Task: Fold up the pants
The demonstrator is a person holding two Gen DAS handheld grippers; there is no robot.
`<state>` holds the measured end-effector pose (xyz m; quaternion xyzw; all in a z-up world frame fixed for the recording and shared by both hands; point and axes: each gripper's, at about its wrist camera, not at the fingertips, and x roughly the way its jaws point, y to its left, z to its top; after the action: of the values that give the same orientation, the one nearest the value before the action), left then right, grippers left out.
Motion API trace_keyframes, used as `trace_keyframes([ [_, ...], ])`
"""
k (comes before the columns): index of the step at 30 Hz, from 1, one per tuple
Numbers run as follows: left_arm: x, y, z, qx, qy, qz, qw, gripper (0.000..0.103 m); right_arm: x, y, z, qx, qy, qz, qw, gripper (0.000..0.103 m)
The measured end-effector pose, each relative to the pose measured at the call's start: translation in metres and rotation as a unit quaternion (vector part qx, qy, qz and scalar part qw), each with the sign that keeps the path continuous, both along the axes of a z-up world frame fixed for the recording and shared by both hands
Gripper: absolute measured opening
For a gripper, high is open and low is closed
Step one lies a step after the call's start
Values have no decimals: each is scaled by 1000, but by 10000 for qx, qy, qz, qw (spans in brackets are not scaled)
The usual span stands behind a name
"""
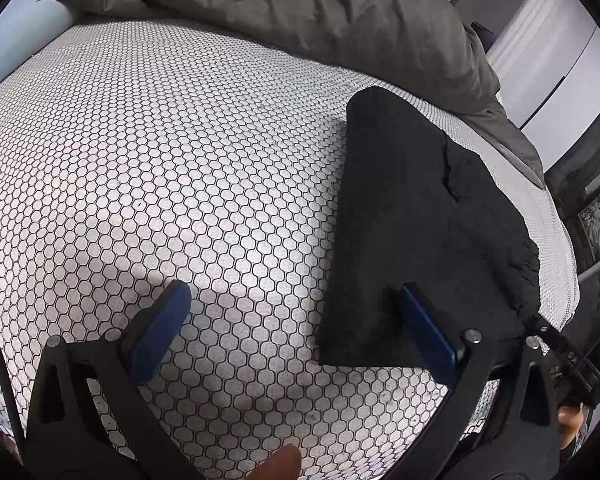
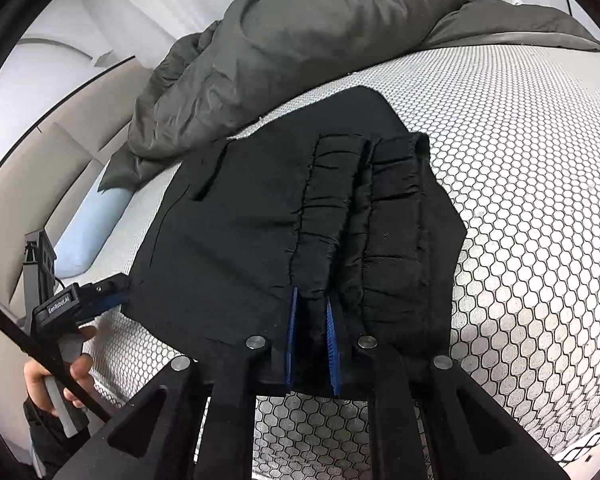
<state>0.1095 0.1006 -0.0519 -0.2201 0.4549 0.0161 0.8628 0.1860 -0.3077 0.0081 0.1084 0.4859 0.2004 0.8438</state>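
The black fabric pants (image 2: 260, 232) lay folded flat on the honeycomb-patterned mattress, near its edge. Their gathered elastic waistband (image 2: 364, 224) was bunched on top in wrinkled ridges, one ridge pinched upward.

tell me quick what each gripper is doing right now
left gripper: jaws open, holding nothing, one finger over the black pants.
right gripper: jaws closed on the gathered waistband of the pants.

Bed with a white mattress cover (image 1: 160, 140) printed in black honeycomb. Rumpled grey-green duvet (image 1: 320, 12) piled at the far end. Pale blue pillow (image 2: 94, 224) at the bed's edge, beside a beige padded headboard (image 2: 56, 148). White walls (image 1: 560, 68), even daylight, soft shadows on the cover.
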Motion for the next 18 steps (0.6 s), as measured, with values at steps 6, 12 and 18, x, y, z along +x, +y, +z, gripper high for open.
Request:
trace_keyframes([
  [6, 15, 2, -7, -361, 29, 57, 9993, 101, -4, -24, 27, -120, -526, -301, 9981, 63],
  [12, 36, -2, -13, -1021, 41, -185, 9946, 65, 16, -59, 12, -123, -186, -691, 9974, 63],
  [18, 43, -25, -18, -638, 90, -447, 9969, 57, 20, -57, 0, -597, -138, -495, 9969, 30],
])
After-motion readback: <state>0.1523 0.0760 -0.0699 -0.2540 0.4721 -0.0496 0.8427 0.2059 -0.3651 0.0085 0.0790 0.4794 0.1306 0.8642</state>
